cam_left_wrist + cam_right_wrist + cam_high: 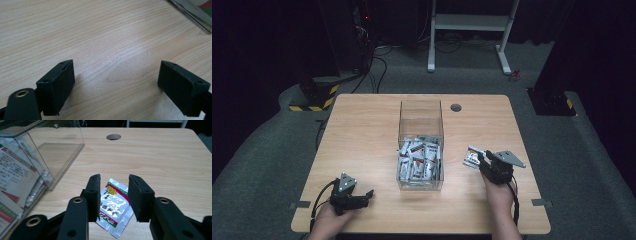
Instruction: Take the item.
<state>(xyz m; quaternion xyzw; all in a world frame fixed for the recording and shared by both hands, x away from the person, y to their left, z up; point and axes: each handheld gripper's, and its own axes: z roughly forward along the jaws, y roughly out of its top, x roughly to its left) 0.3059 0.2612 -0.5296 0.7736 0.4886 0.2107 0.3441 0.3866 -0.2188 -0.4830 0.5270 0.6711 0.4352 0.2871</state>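
Observation:
A silver sachet (115, 206) with a red, green and yellow print lies flat on the wooden table (362, 130), right of the clear plastic box (421, 112). My right gripper (115, 180) hangs just over the sachet (472, 156), jaws apart on either side of it and open. The box (60, 147) holds several similar sachets (419, 159) heaped at its near end. My left gripper (368, 194) rests at the table's front left, open, and its jaws (116, 67) have only bare wood between them.
A round cable hole (456, 107) sits at the table's back, right of the box. Behind the table stand a white desk frame (469, 22) and a yellow-black striped base (314, 97). The box's lower edge (190, 12) crosses the left gripper view's top right corner.

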